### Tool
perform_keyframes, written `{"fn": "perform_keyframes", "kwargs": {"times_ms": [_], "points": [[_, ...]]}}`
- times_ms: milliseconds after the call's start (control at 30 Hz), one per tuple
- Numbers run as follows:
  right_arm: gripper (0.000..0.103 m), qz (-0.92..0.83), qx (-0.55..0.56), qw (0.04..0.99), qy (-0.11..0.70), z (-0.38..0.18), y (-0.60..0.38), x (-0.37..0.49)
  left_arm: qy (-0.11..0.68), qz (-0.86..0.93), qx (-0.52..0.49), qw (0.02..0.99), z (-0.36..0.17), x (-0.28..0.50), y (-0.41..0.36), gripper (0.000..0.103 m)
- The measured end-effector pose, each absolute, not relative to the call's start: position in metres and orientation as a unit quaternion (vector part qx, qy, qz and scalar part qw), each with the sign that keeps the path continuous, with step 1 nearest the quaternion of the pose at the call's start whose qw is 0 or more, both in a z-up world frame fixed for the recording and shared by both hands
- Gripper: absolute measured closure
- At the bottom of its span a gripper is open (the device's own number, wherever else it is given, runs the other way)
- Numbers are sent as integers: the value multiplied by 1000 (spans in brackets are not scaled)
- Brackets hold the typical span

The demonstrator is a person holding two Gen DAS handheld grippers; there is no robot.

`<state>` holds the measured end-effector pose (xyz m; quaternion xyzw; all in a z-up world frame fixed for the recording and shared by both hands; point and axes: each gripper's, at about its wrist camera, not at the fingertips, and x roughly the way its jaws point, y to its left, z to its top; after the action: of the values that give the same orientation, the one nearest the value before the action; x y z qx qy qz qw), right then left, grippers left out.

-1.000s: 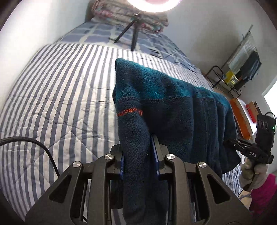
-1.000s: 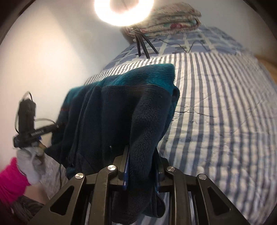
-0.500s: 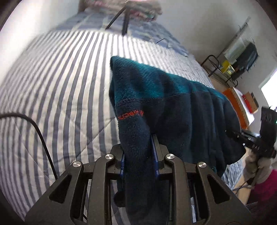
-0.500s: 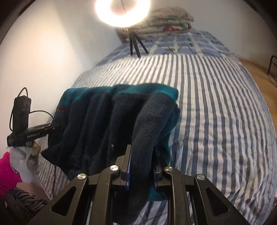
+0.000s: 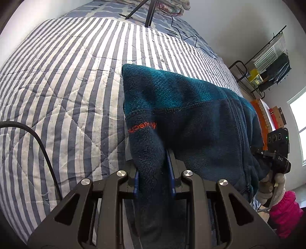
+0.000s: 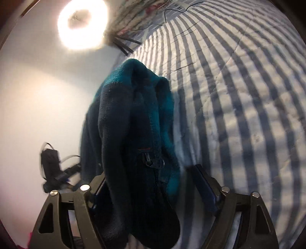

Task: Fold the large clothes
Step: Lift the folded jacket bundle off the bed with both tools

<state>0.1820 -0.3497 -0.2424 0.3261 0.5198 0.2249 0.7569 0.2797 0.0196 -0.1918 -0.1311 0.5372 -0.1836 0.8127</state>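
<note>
Fleece jacket (image 5: 191,118): dark navy with a teal upper panel and orange stitched lettering near the left edge; I see it hanging above the striped quilt (image 5: 63,92), stretched from my left tongs across toward the right side of the left wrist view.
Left gripper (image 5: 154,183): I have the jaws closed tight on a thick fold of the fleece, the cloth bunched between the blue pads and spilling down over the frame.
Right gripper (image 6: 151,180): jaws stand wide apart in the right wrist view; the fleece (image 6: 132,134) drapes over the left finger and hangs in the gap, and the right finger (image 6: 205,186) stands clear of the cloth. I count nothing pinched here.
Zipper pull (image 6: 148,160): visible on the front of the hanging fleece, just above the gap between the fingers.
Right wrist view: blurred, so finer detail I cannot tell.
Quilt: blue and white stripes, covering the bed beneath both tongs.
Ring light (image 6: 83,24): lit, on a tripod (image 5: 147,13) at the far end of the bed, beside folded bedding (image 5: 173,5).
Black cable (image 5: 41,145): curves over the quilt at the left of my left tongs.
Rack (image 5: 267,65): stands against the far wall at right.
</note>
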Motion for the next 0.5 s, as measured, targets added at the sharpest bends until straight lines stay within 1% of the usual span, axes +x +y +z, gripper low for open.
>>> {"fn": "perform_keyframes", "kwargs": {"times_ms": [33, 67, 100, 133, 200, 300, 500], "points": [[47, 240, 324, 752, 521, -241, -346, 184, 536, -182, -126, 815, -191, 279, 18, 81], [59, 246, 321, 753, 520, -237, -343, 184, 535, -181, -122, 816, -190, 281, 17, 81], [65, 243, 305, 761, 518, -230, -339, 183, 532, -178, -115, 820, -188, 280, 15, 81], [67, 237, 273, 775, 519, -221, -332, 182, 528, -175, -106, 825, -184, 278, 12, 82], [76, 224, 218, 796, 519, -205, -319, 180, 517, -172, -89, 834, -176, 274, 5, 86], [79, 194, 146, 828, 506, -174, -298, 174, 497, -174, -72, 847, -159, 266, -1, 87], [81, 167, 34, 866, 470, -125, -259, 159, 484, -171, -72, 855, -141, 258, 2, 88]]}}
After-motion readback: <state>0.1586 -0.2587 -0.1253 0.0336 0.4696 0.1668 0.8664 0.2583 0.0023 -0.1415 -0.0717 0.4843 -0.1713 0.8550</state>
